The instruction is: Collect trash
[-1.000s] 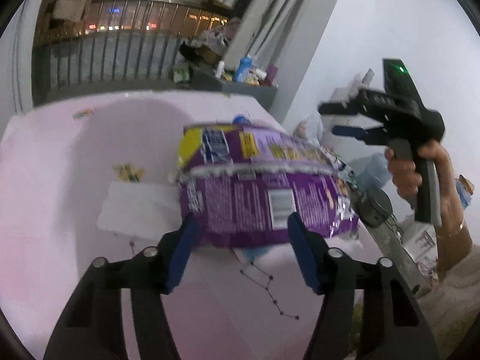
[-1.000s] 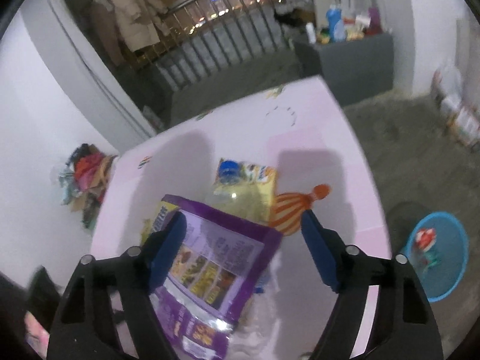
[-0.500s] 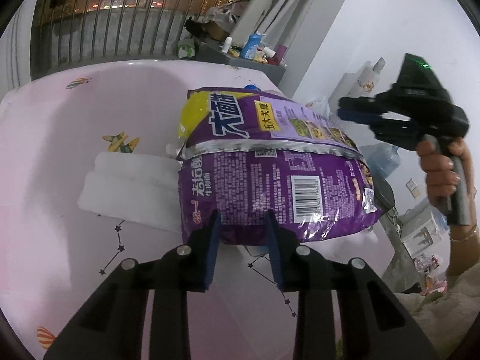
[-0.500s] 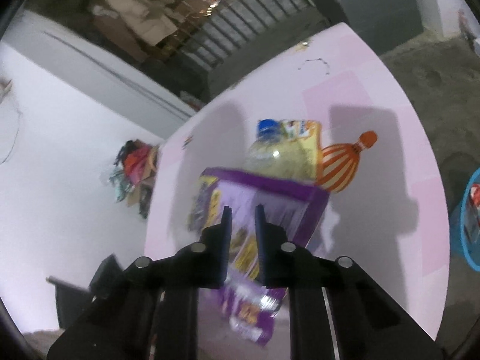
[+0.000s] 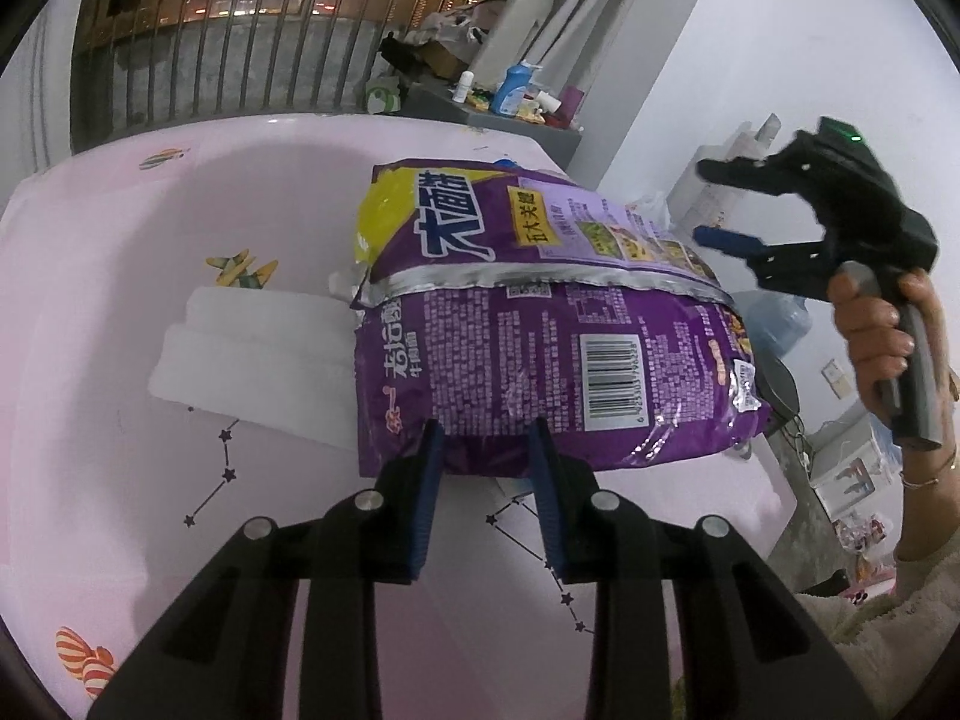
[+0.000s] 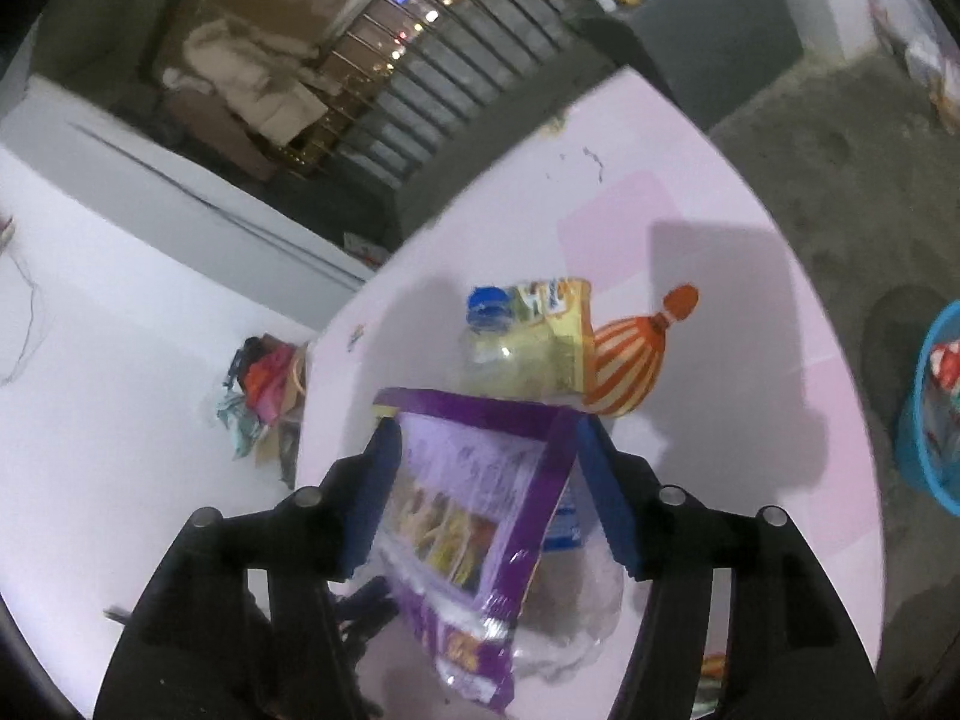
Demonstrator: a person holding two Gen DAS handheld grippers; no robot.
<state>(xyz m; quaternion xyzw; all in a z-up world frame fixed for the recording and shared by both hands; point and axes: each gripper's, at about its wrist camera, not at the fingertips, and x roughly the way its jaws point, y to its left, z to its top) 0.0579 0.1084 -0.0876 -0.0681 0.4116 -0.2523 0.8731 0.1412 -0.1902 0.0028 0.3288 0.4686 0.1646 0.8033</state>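
A purple snack bag point(image 5: 540, 324) lies on the pink table point(image 5: 120, 240). My left gripper point(image 5: 486, 450) is shut on the bag's near bottom edge, the blue pads pinching the foil. My right gripper point(image 5: 702, 201), held in a hand, hovers over the bag's far right end. Its jaws are opening. From the right wrist the bag point(image 6: 474, 480) shows between the spread fingers of my right gripper point(image 6: 486, 426), and the pads do not press on it. Behind the bag lie a clear bottle with a blue cap point(image 6: 489, 306) and a yellow wrapper point(image 6: 561, 324).
A white folded pad point(image 5: 258, 354) lies left of the bag. A blue bin point(image 6: 930, 420) with trash in it stands on the floor past the table's right edge. Clear crumpled plastic point(image 6: 576, 600) sits under the bag. A grey cabinet with bottles point(image 5: 510, 114) stands at the far wall.
My left jaws closed onto the bag's bottom edge and stayed there. My right jaws went nearly shut, then spread apart again while that gripper rolled and sank toward the bag.
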